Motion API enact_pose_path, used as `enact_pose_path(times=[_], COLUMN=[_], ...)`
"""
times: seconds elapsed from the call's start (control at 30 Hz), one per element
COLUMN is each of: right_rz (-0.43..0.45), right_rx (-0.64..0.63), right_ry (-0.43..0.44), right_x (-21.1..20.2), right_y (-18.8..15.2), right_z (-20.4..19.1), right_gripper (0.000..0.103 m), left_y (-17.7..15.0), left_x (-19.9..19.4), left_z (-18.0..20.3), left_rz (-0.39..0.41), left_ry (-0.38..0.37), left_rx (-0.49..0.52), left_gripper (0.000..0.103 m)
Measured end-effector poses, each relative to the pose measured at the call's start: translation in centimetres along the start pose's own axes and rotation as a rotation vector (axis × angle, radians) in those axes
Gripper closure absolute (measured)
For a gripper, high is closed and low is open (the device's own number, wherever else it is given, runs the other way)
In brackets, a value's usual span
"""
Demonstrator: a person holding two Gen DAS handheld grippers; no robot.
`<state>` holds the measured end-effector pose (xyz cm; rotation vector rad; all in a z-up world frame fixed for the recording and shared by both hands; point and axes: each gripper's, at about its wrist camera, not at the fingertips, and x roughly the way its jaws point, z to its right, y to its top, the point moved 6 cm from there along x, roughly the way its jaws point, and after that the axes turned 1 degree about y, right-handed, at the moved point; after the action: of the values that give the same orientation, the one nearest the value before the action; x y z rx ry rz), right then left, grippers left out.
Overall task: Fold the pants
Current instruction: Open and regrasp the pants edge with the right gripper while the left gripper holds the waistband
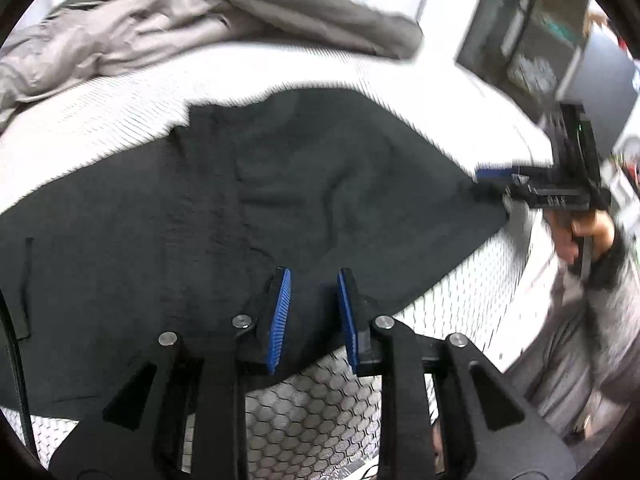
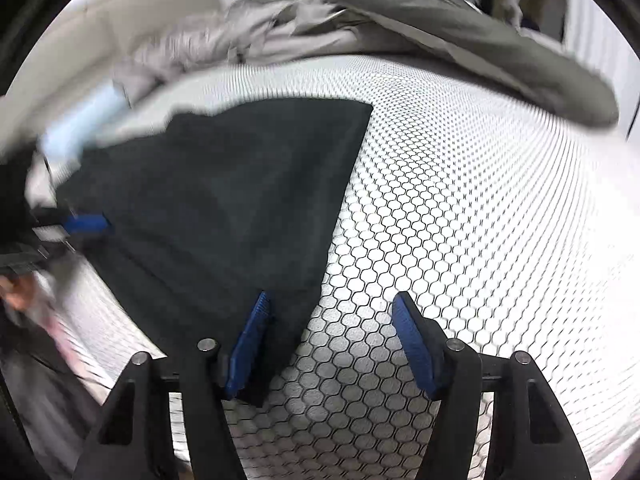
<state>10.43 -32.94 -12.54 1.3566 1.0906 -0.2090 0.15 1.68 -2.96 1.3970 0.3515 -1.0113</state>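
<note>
Straddling the black pants [image 1: 280, 184], both unclenched: left gripper [image 1: 313, 320] narrowly, right gripper [image 2: 332, 344] widely.

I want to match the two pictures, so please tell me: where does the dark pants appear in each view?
Left wrist view: the dark pants fill the middle and left, running from the left claw to the right claw.
Right wrist view: they lie left of centre, their corner reaching the right claw's left finger.
Shared landmark: the grey clothes pile at the top.
</note>
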Motion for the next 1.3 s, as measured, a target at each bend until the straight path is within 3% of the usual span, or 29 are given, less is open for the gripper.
enact_pose_path(times=[0.1, 0.13, 0.17, 0.23, 0.3, 0.37, 0.43, 0.5, 0.63, 0.7, 0.73, 0.8, 0.83, 0.9, 1.0, 1.13, 1.23, 1.3], right_rz=[0.016, 0.015, 0.005, -0.032, -0.015, -0.013, -0.032, -0.032, 0.013, -0.007, -0.044, -0.064, -0.058, -0.038, 0.016, -0.095, -0.043, 0.017], right_rx=[0.124, 0.151, 0.170, 0.142, 0.098, 0.137, 0.097, 0.097, 0.104, 0.128, 0.153, 0.149, 0.157, 0.184, 0.193, 0.123, 0.097, 0.096], right_ry=[0.156, 0.181, 0.200, 0.150, 0.123, 0.119, 0.023, 0.011, 0.063, 0.133, 0.177, 0.173, 0.178, 0.226, 0.317, 0.164, 0.157, 0.131], right_x=[0.4, 1.0, 1.9, 3.4, 2.5, 1.2, 1.4, 1.5, -0.1, 0.1, 1.0, 1.7, 2.1, 2.2, -0.5, 2.2, 1.2, -0.6], right_y=[0.9, 1.1, 1.4, 1.3, 0.8, 0.3, 0.1, 0.0, 0.9, 0.2, -0.4, -1.2, -1.1, -0.5, -0.3, -2.1, -1.0, -0.6], right_z=[-0.1, -0.2, -0.5, -1.6, -2.3, -1.1, 0.0, 0.5, 0.2, -0.2, -0.5, -0.7, -0.8, -1.4, -1.5, -0.8, -1.5, -0.9], right_gripper=[0.039, 0.040, 0.047, 0.065, 0.081, 0.085, 0.085, 0.084, 0.079, 0.062, 0.058, 0.057, 0.058, 0.087, 0.090, 0.090, 0.086, 0.072], left_y=[1.3, 1.3, 1.1, 0.9, 0.7, 0.3, -0.1, -0.1, -0.6, -1.1, -1.2, -1.5, -1.6, -1.7, -1.9, -2.0, -2.2, -2.4], left_x=[-0.4, 0.1, 0.7, 2.1, 2.2, 1.7, 1.5, 0.9, -0.9, -0.9, -0.9, -0.7, -0.7, -0.7, -0.6, -0.6, -1.5, -2.6], left_z=[-1.6, -2.2, -2.4, -2.3, -2.0, -1.8, -1.5, -1.4, -1.2, -1.3, -1.3, -1.5, -1.7, -1.9, -2.2, -2.4, -2.7, -3.3], left_rz=[0.064, 0.044, 0.024, -0.014, -0.018, -0.023, -0.025, -0.018, 0.006, -0.005, -0.009, -0.016, -0.017, -0.019, -0.026, -0.039, -0.037, -0.025], left_ry=[0.017, 0.018, 0.029, 0.056, 0.056, 0.061, 0.077, 0.096, 0.106, 0.114, 0.118, 0.125, 0.130, 0.137, 0.141, 0.149, 0.169, 0.177], left_rx=[-0.094, -0.117, -0.120, -0.110, -0.092, -0.068, -0.045, -0.044, -0.058, -0.059, -0.059, -0.057, -0.057, -0.060, -0.071, -0.057, -0.059, -0.085], left_gripper=[0.077, 0.076, 0.077, 0.077, 0.077, 0.077, 0.077, 0.077, 0.069, 0.066, 0.066, 0.066, 0.066, 0.064, 0.063, 0.062, 0.062, 0.062])
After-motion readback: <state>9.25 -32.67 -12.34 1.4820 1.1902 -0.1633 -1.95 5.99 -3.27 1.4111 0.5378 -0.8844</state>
